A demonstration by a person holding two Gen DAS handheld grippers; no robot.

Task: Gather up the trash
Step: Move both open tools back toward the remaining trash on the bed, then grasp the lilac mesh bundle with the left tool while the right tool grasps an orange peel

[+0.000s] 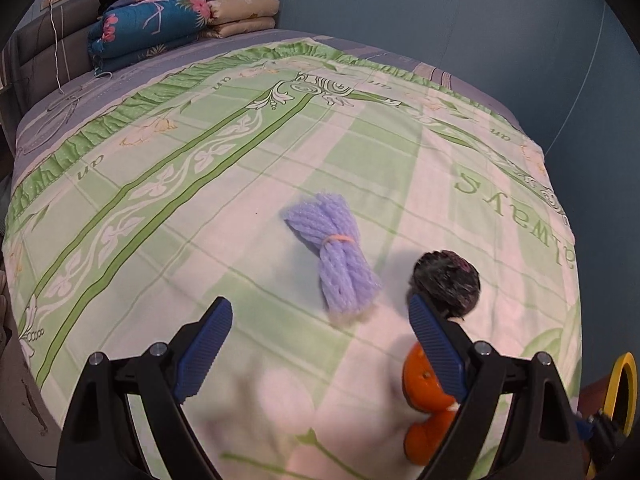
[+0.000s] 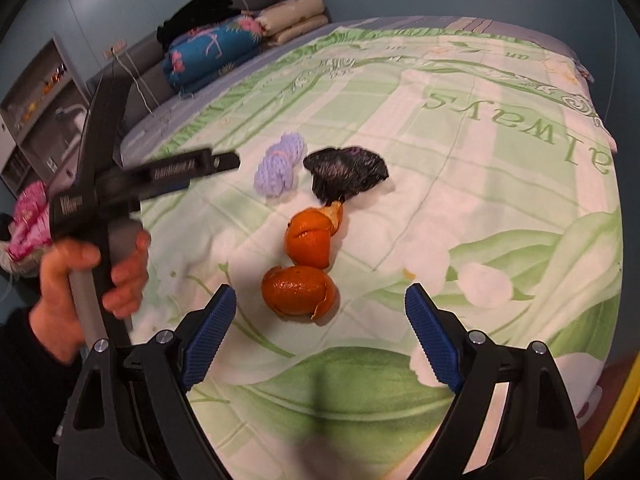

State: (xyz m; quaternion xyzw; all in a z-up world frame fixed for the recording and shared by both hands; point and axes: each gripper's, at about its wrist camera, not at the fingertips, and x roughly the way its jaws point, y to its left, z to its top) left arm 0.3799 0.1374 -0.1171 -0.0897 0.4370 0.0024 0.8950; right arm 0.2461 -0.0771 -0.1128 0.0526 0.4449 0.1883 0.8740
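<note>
On the green-and-white bedspread [image 1: 200,208] lie a lilac foam net bundle [image 1: 335,246] tied with an orange band, a dark crumpled wrapper [image 1: 446,282] and two orange peel pieces [image 1: 424,396]. My left gripper [image 1: 322,354] is open and empty, hovering just short of the lilac bundle, its right finger over the peel. In the right wrist view the lilac bundle [image 2: 280,164], the wrapper [image 2: 346,172], the far peel [image 2: 312,236] and the near peel [image 2: 298,290] show. My right gripper [image 2: 320,336] is open and empty, just short of the near peel. The left gripper [image 2: 168,176] shows hand-held at left.
Folded quilts [image 1: 160,24] and pillows [image 1: 244,14] are stacked at the headboard with dark clothing on top. A shelf unit [image 2: 36,112] stands left of the bed. A yellow rim [image 1: 620,388] shows at the bed's right edge. Blue walls surround the bed.
</note>
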